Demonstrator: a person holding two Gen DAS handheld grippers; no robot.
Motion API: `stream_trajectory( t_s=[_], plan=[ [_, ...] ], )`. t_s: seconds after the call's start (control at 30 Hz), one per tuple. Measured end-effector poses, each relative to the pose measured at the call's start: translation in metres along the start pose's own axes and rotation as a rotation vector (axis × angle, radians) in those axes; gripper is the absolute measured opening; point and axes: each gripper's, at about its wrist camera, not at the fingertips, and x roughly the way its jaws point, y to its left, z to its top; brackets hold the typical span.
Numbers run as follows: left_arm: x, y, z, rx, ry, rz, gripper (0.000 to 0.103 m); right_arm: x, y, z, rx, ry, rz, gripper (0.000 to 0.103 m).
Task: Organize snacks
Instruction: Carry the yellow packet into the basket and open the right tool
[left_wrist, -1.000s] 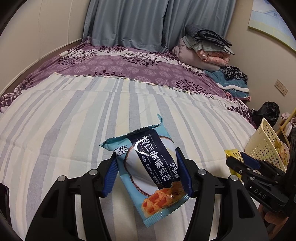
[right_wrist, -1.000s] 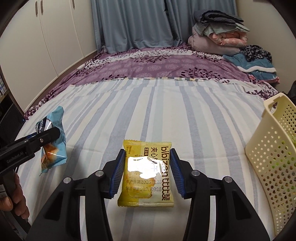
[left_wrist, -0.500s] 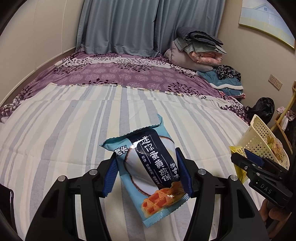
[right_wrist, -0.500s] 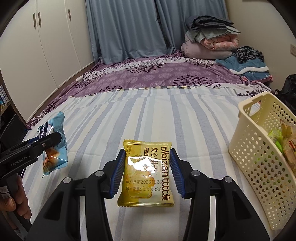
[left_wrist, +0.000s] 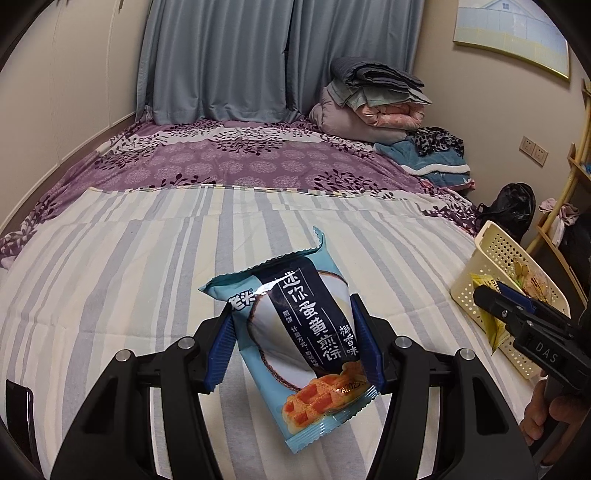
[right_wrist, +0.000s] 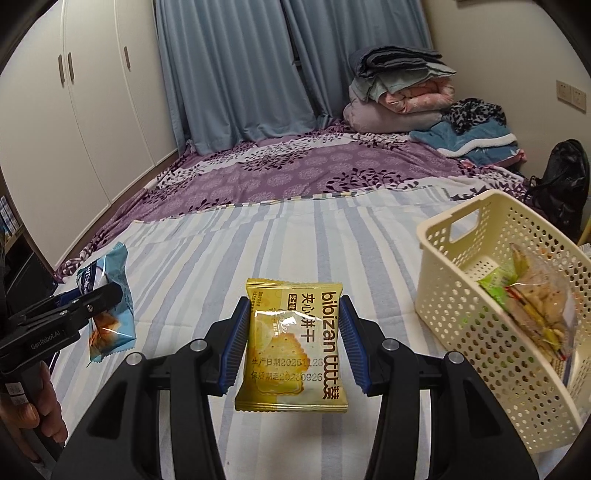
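Note:
My left gripper (left_wrist: 291, 343) is shut on a light-blue snack packet (left_wrist: 295, 332) with a dark label, held tilted above the striped bed sheet (left_wrist: 129, 266). My right gripper (right_wrist: 293, 345) is shut on a yellow cracker packet (right_wrist: 291, 347), also lifted off the sheet. A cream perforated basket (right_wrist: 476, 332) stands on the bed just right of the yellow packet and holds several wrapped snacks (right_wrist: 535, 306). In the right wrist view the left gripper (right_wrist: 74, 314) and its blue packet (right_wrist: 107, 306) show at far left. In the left wrist view the right gripper (left_wrist: 517, 314) is in front of the basket (left_wrist: 495, 254).
A purple floral cover (left_wrist: 240, 162) spreads over the far half of the bed, with folded bedding (left_wrist: 373, 99) stacked at the back right. Blue curtains (right_wrist: 236, 70) hang behind and white wardrobe doors (right_wrist: 74, 110) line the left. A black bag (right_wrist: 565, 181) sits beyond the basket.
Both grippers rose and swung toward the right with their packets. The basket came much further into the right wrist view, with its snacks now showing.

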Motion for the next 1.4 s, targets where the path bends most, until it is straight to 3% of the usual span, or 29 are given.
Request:
stream_trajectory(
  t_s=[0.67, 1.4],
  plan=[
    [-0.009, -0.063, 0.005, 0.117, -0.008, -0.058, 0.059, -0.053, -0.078, 0.006, 0.132, -0.117, -0.081, 0.048],
    [-0.005, -0.097, 0.001, 0.174, 0.013, -0.114, 0.059, -0.081, -0.166, -0.012, 0.282, -0.149, -0.247, 0.049]
  ],
)
